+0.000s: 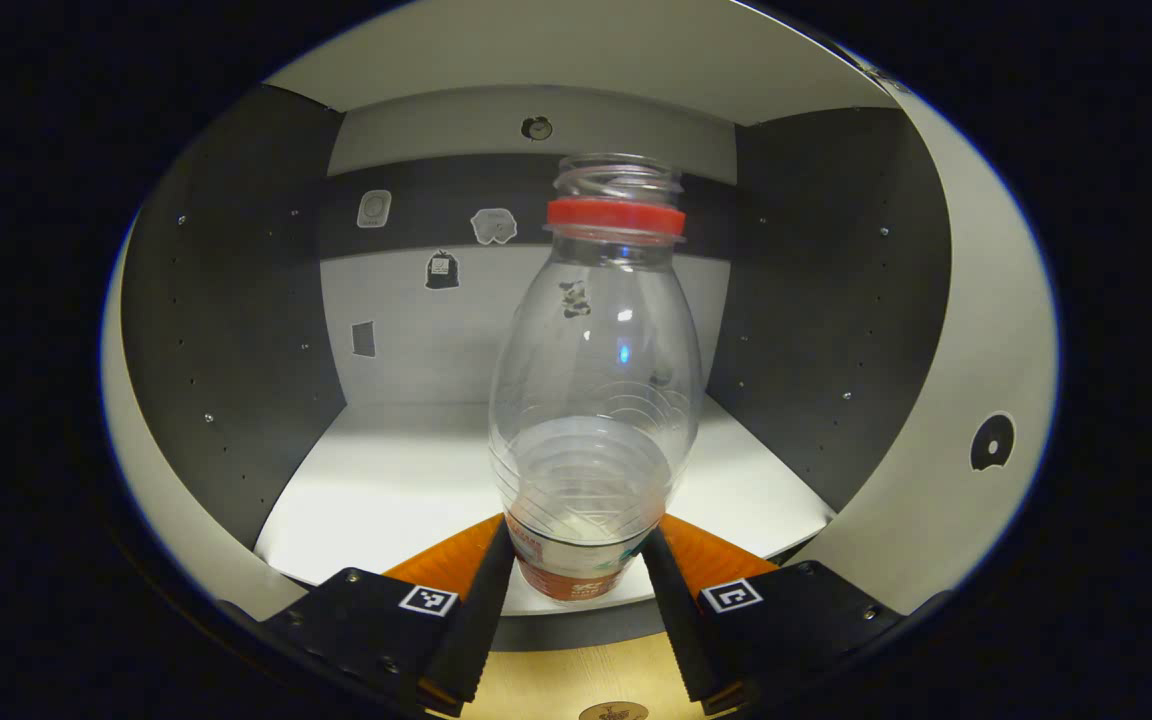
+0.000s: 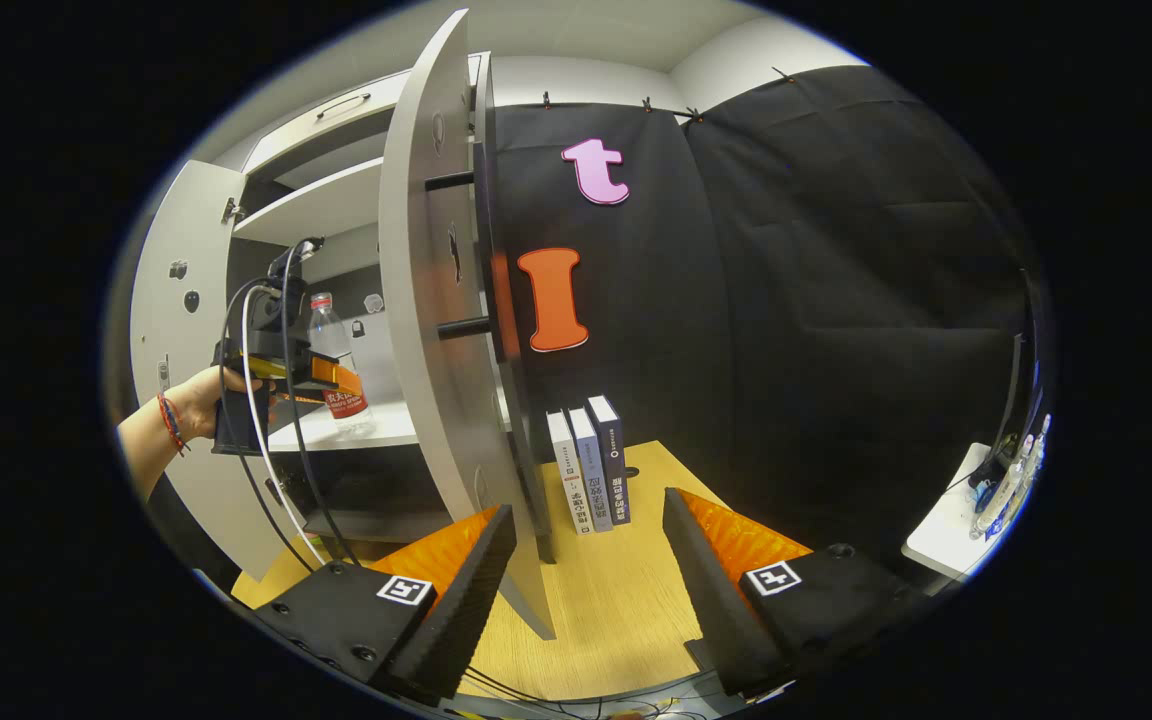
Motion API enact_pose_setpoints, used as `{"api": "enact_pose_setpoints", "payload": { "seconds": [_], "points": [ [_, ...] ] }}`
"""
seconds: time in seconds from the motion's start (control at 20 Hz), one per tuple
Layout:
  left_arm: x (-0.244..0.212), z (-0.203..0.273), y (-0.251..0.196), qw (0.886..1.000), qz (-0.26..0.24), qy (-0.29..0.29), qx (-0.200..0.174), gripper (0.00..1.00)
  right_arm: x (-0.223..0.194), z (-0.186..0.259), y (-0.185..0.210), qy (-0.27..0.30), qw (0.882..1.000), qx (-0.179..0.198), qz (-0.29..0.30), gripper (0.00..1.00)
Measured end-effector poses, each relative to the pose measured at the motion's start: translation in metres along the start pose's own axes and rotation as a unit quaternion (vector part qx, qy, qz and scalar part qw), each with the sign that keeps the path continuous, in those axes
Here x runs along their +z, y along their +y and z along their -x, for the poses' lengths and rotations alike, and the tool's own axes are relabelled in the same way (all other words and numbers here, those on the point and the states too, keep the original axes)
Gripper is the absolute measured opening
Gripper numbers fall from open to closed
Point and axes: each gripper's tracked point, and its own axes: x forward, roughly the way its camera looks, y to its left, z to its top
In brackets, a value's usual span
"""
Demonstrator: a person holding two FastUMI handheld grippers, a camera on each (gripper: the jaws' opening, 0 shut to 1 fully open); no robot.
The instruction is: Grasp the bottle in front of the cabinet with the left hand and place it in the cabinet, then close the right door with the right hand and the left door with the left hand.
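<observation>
A clear plastic bottle (image 1: 591,380) with a red neck ring and no cap stands upright between the fingers of my left gripper (image 1: 579,535), which is shut on its labelled lower part. Its base is over the front edge of the cabinet's white shelf (image 1: 386,480); I cannot tell whether it rests there. In the right gripper view a hand holds the left gripper (image 2: 321,378) with the bottle (image 2: 334,350) at the open cabinet. The right door (image 2: 431,330) stands open, edge-on, just left of my open right gripper (image 2: 588,508). The left door (image 2: 176,330) is swung wide open.
Dark side walls (image 1: 236,330) and a back panel with small stickers enclose the shelf. Three upright books (image 2: 591,470) stand on the wooden table (image 2: 616,610) beside the right door. A cable hangs from the left gripper. A white side table (image 2: 946,530) stands far right.
</observation>
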Motion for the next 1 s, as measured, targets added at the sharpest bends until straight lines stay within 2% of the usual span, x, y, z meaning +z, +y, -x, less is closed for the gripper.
{"api": "enact_pose_setpoints", "payload": {
  "seconds": [0.45, 0.5, 0.65, 0.9, 1.0],
  "points": [
    [0.003, -0.007, 0.0, 1.0, -0.009, -0.002, 0.003, 0.78, 0.001, 0.004, 0.002, 0.001, 1.0, -0.016, -0.004, 0.98],
    [0.003, -0.006, -0.001, 1.0, -0.008, -0.005, 0.002, 0.82, 0.002, 0.005, 0.003, -0.003, 1.0, -0.018, -0.003, 0.98],
    [0.003, 0.002, 0.002, 1.0, -0.008, -0.015, 0.004, 0.92, -0.005, 0.008, 0.008, 0.001, 1.0, -0.019, -0.002, 0.98],
    [-0.001, 0.024, 0.006, 1.0, -0.003, -0.025, 0.009, 0.94, -0.01, 0.022, 0.011, -0.002, 1.0, -0.028, -0.005, 0.98],
    [-0.006, 0.045, 0.014, 0.999, 0.009, -0.027, 0.028, 0.95, -0.007, 0.032, 0.008, -0.011, 0.999, -0.037, -0.003, 0.98]
  ]
}}
